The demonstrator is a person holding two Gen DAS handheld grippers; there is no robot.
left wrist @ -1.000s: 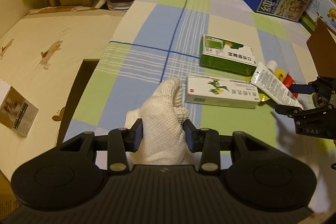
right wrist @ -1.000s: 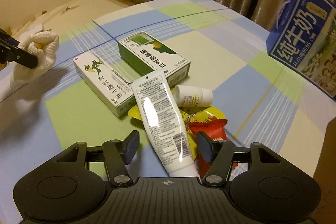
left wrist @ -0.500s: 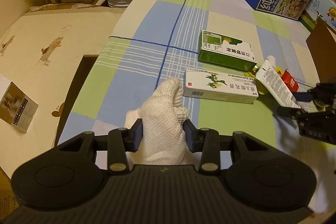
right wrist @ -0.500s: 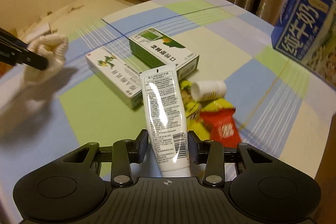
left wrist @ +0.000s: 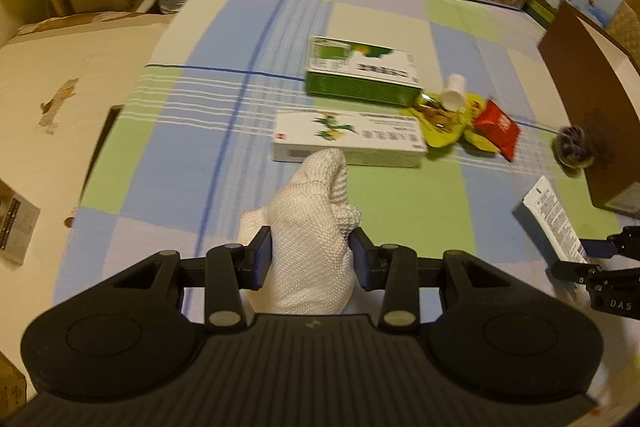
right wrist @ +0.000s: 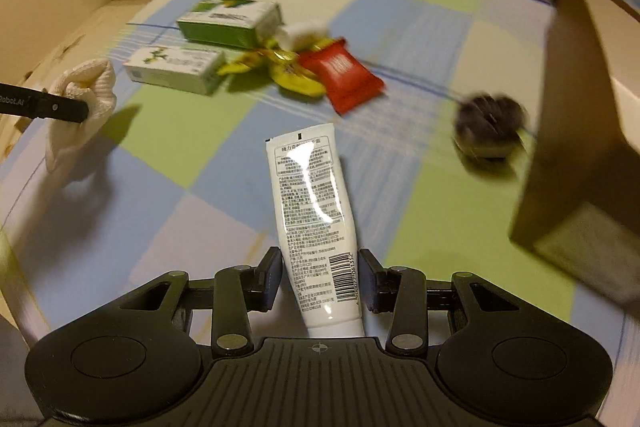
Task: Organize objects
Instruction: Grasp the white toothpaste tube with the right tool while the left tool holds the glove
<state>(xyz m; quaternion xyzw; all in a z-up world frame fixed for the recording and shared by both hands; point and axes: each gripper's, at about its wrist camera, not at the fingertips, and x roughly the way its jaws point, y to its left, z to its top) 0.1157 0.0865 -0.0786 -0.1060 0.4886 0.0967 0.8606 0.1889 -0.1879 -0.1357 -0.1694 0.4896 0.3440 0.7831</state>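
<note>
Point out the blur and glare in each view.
Right wrist view: heavy motion blur on the boxes, red packet and cardboard box; the held tube is sharp, with a glare streak. Left wrist view: milder blur; glove sharp.

My left gripper (left wrist: 312, 259) clamps a white knitted glove (left wrist: 310, 227) above the checked cloth (left wrist: 192, 131). Ahead lie a white box (left wrist: 348, 143) and a green box (left wrist: 360, 75); at right, my right gripper (left wrist: 576, 259) holds a white tube (left wrist: 554, 219).
</note>
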